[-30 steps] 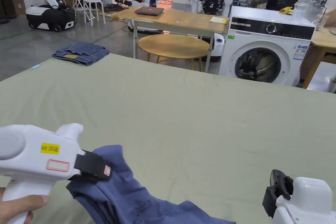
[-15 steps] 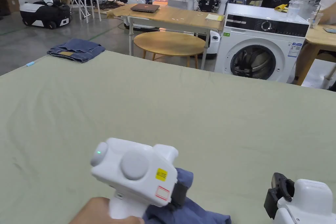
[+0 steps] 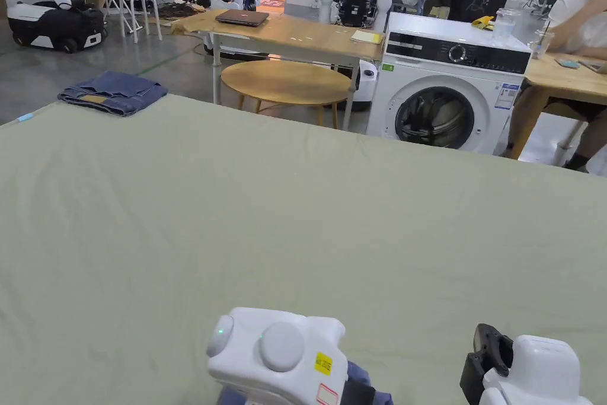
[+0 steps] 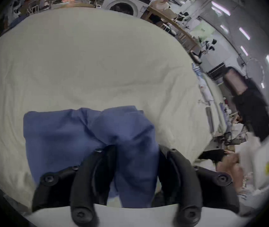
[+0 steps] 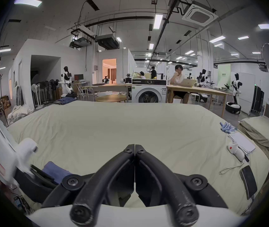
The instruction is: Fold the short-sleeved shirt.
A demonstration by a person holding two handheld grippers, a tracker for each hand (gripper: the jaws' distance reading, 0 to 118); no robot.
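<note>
Left gripper view showed your left gripper (image 4: 136, 150) with its jaws spread apart and a bunched fold of the blue shirt (image 4: 88, 132) running up between them. Cloth filled the gap, yet whether both jaws pressed on it could not be told from the blurred picture. You had the rest of the shirt lying crumpled on the pale green sheet (image 4: 88, 58), just ahead of the jaws, at the near edge of the bed.

Head view placed the left gripper (image 3: 355, 391) at the bottom edge of the picture, its white body facing you, with a small patch of shirt (image 3: 358, 373) showing just beside its black jaw mount. Your right gripper (image 3: 483, 359) sat at the lower right, near the left one but apart from it, over bare sheet (image 3: 296, 204). Folded jeans (image 3: 112, 92) lay at the far left corner of the bed, well apart from both grippers. A washing machine (image 3: 444, 92) and a round table (image 3: 284, 80) stood beyond the far edge.

Right gripper view showed your right gripper (image 5: 135, 148) with its jaws pressed together tip to tip, nothing between them, held above the sheet (image 5: 130, 124). You had the shirt (image 5: 55, 170) at its lower left, beside the left gripper's white body. A phone (image 5: 248, 181) lay at the right edge of the bed
</note>
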